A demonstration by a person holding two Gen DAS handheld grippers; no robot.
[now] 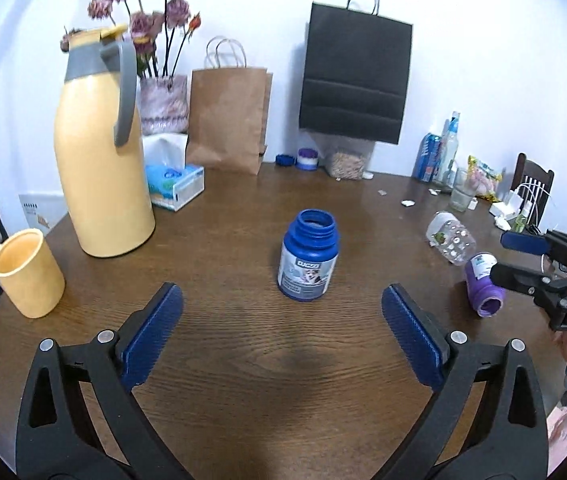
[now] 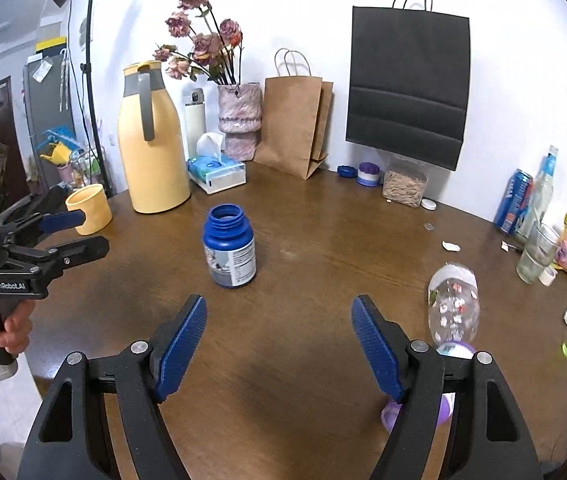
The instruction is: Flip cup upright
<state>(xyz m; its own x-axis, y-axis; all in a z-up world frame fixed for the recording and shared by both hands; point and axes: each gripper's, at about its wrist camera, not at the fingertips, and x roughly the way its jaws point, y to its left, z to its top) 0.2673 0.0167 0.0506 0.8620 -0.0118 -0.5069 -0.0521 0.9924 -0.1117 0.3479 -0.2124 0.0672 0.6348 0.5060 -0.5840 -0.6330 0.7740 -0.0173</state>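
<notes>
Two grippers, both spread wide and holding nothing.

1. Left gripper [image 1: 282,292]: blue pads parted, held low over the brown wooden counter [image 1: 267,364], pointed at 12 o'clock toward item 4.
2. Right gripper [image 2: 279,302]: blue pads parted, above bare counter. Seen from the left wrist at 3 o'clock, just beside item 3; contact cannot be told.
3. Purple cup [image 1: 483,286]: lying on its side, at 3 o'clock from item 4 in the left wrist view. Open mouth toward 5 o'clock, labelled base toward 11 o'clock. Mostly hidden behind the right-hand finger in the right wrist view.
4. Blue jar [image 1: 309,256]: upright, uncapped, mid-counter, printed label on the front.
5. Clear plastic bottle [image 1: 451,240]: on its side, at 11 o'clock from item 3 and close to it.
6. Yellow cup [image 1: 27,274]: upright, mouth up, at 9 o'clock from item 4, near the counter edge.
7. Yellow jug [image 1: 101,160]: upright, grey handle, at 10 o'clock from item 4.
8. Tissue box [image 1: 175,186]: just beside the jug, toward 1 o'clock from its base.
9. Brown paper bag [image 1: 227,116] and black paper bag [image 1: 357,76]: against the back wall, at 12 o'clock.
10. Vase of dried flowers [image 1: 163,102]: behind the jug.
</notes>
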